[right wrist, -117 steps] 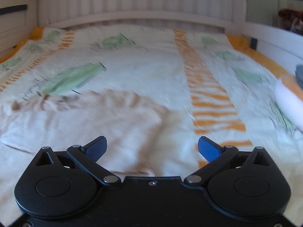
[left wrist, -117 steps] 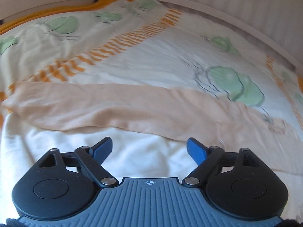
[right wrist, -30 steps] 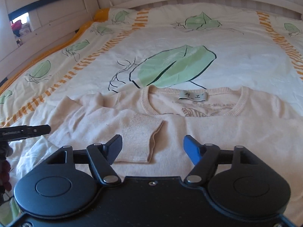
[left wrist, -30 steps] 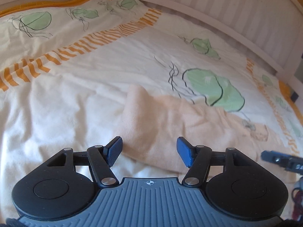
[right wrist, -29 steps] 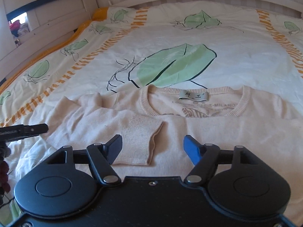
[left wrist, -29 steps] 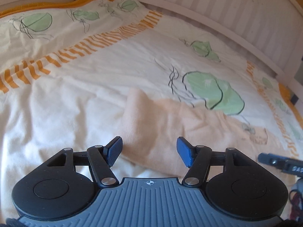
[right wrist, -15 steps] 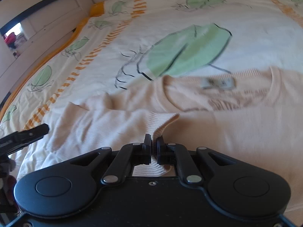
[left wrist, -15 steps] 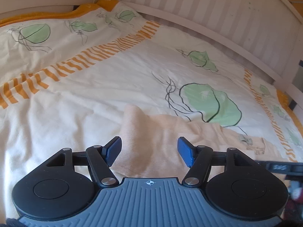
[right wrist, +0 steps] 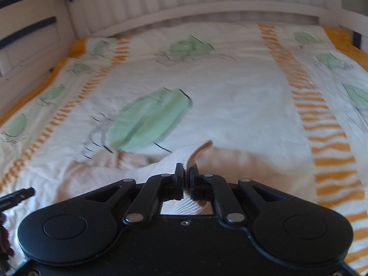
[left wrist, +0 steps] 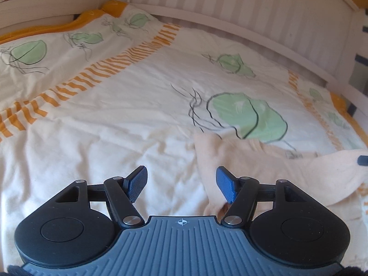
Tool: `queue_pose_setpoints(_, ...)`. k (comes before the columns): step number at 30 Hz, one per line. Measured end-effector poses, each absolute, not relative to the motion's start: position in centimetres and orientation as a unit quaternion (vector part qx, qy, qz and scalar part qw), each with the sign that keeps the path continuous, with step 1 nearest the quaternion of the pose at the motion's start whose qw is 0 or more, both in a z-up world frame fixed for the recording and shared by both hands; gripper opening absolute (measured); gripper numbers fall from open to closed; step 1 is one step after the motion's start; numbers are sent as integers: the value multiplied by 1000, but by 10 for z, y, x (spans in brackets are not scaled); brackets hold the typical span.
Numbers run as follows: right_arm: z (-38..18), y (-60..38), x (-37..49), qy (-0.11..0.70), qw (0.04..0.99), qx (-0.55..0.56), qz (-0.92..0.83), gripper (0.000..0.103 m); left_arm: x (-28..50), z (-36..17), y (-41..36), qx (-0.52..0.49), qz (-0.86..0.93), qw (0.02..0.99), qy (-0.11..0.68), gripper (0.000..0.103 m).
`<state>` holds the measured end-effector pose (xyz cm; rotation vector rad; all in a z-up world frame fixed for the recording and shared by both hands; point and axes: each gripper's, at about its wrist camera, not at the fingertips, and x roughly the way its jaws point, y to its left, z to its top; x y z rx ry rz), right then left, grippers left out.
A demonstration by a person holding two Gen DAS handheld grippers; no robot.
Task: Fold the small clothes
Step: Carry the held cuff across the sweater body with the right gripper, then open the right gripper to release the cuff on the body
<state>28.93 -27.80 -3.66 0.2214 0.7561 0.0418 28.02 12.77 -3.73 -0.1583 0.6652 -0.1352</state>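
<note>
The right gripper (right wrist: 186,174) is pressed together on the ribbed cuff (right wrist: 199,153) of the peach sweater's sleeve (right wrist: 174,158), and the cuff stands up between its 2 black fingers (right wrist: 179,174) with its ribbed edge curling above them. The rest of the peach sweater (right wrist: 241,163) lies spread flat across the bedspread (right wrist: 230,96), just beyond the pinching gripper, and the lifted sleeve slopes from the body of the garment toward the grip. The right wrist view is smeared, so the big green leaf print (right wrist: 149,122) behind the sweater looks doubled. In the left wrist view the left gripper (left wrist: 181,181) is spread, its 2 blue pads (left wrist: 138,180) well apart with only bare cream bedspread (left wrist: 115,119) between them. The sweater (left wrist: 264,168) sits to the right of that gap: its near edge passes under the right-hand blue pad, though I cannot tell whether the pad touches it. At the far right of that view the raised sleeve (left wrist: 340,170) sweeps up toward a dark tip at the frame edge (left wrist: 363,160), apparently part of the other gripper. The bedspread carries orange stripe bands (left wrist: 92,78) and green leaves (left wrist: 248,115), and a white slatted bed frame (left wrist: 253,7) runs round the far side.
</note>
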Motion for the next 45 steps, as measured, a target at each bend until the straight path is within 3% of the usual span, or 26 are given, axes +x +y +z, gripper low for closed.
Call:
queue_pose_setpoints(4, -54, -287, 283, 384, 915, 123, 15, 12, 279, -45, 115, -42, -87, 937, 337, 64)
queue_pose_setpoints(13, -36, -317, 258, 350, 917, 192, 8, 12, 276, -63, 84, 26, -152, 918, 365, 64)
queue_pose_setpoints(18, -60, -318, 264, 383, 909, 166, 2, 13, 280, -72, 83, 37, -112, 922, 369, 65)
queue_pose_setpoints(22, -80, -314, 266, 404, 906, 125, -14, 20, 284, -77, 94, 40, -58, 923, 379, 65)
queue_pose_setpoints(23, -85, -314, 265, 409, 905, 116, -18, 20, 285, -78, 99, 29, -55, 922, 382, 68)
queue_pose_setpoints(27, -97, -314, 254, 409, 909, 68, -35, 17, 285, -78, 103, 22, -53, 921, 386, 71)
queue_pose_setpoints(28, -98, -314, 251, 407, 911, 58, -41, 22, 285, -78, 101, 27, -51, 921, 385, 71)
queue_pose_setpoints(31, -98, -316, 243, 403, 913, 39, -56, 51, 284, -79, 101, 26, -50, 922, 384, 71)
queue_pose_setpoints(35, -87, -315, 231, 360, 931, 30, -60, 54, 282, -80, 102, 24, -52, 923, 380, 72)
queue_pose_setpoints(40, -86, -289, 235, 321, 947, -5, -4, 70, 280, -83, 99, 32, -54, 927, 370, 75)
queue_pose_setpoints(45, -108, -276, 248, 324, 946, -16, 17, 70, 275, -87, 100, 31, -57, 932, 358, 81)
